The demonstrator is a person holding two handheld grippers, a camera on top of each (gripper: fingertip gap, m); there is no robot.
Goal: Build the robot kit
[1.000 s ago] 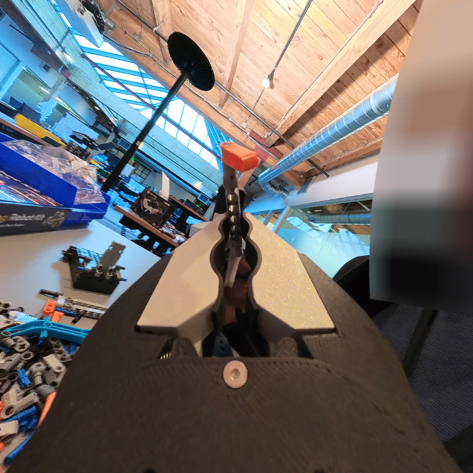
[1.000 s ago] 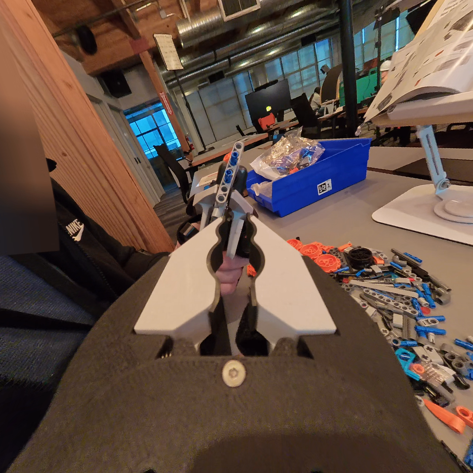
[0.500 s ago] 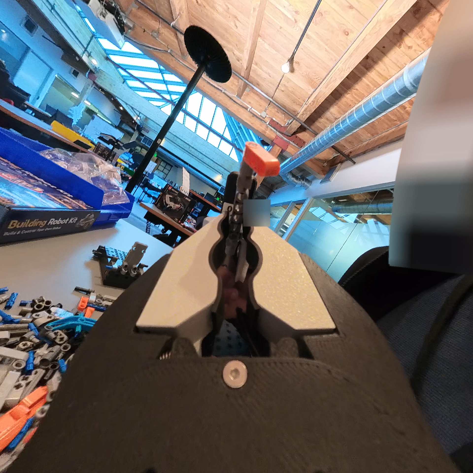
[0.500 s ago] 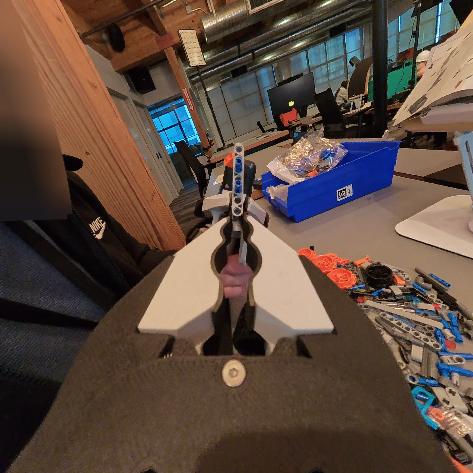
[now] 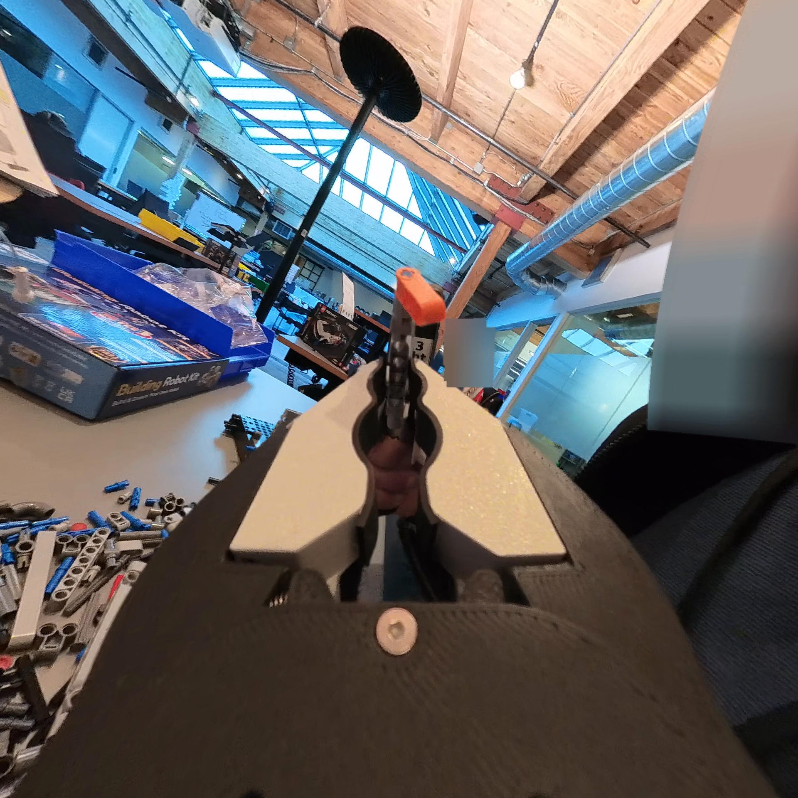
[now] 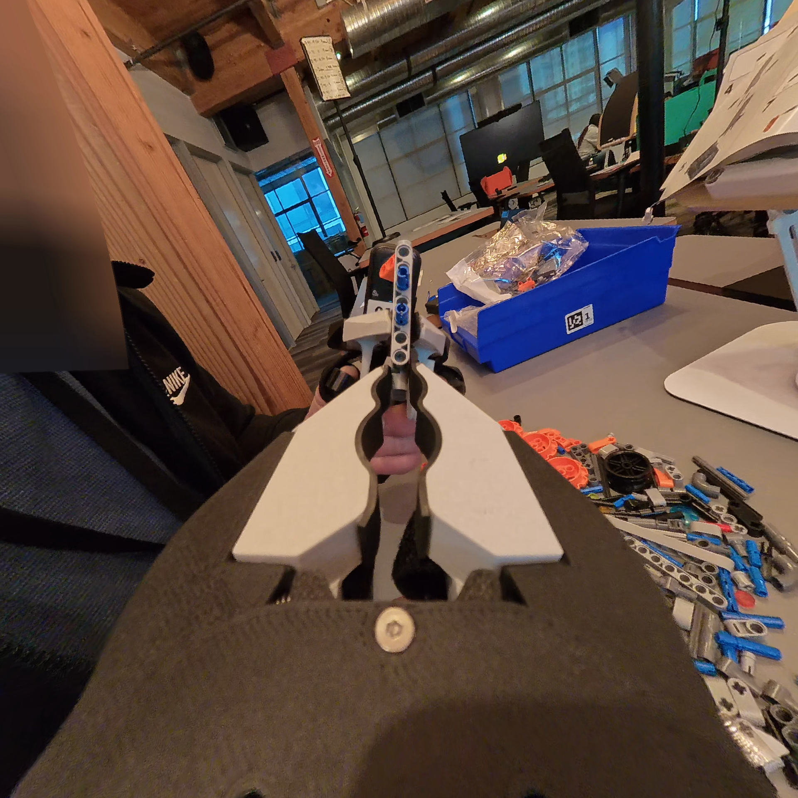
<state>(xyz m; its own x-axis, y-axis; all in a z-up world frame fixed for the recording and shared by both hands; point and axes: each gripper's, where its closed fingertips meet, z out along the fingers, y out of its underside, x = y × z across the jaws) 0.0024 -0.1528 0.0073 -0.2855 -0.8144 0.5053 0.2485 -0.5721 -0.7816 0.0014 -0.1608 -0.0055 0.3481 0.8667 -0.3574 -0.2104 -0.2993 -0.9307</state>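
In the left wrist view my left gripper [image 5: 399,378] is shut on a thin grey holed beam [image 5: 399,345], held upright and edge-on, with an orange piece [image 5: 421,302] at its top. In the right wrist view my right gripper [image 6: 399,378] is shut on the lower end of a grey holed beam [image 6: 403,302] with two blue pins. The left gripper [image 6: 371,328] faces it just behind this beam, and an orange piece [image 6: 388,265] peeks out. The grippers meet tip to tip above the table edge. I cannot tell whether they hold one beam.
A blue bin [image 6: 604,293] holds plastic bags. A printed kit box [image 5: 108,354] lies on the grey table [image 6: 561,401]. Loose parts are piled on it [image 6: 691,539], also in the left view [image 5: 64,552]. A white stand base [image 6: 734,388] carries an open booklet [image 6: 755,121]. A person's dark jacket [image 6: 172,410] is close.
Both grippers stay shut. The beam in the right view has turned from tilted to upright. Both views have swung, bringing more of the table, box and bin into sight.
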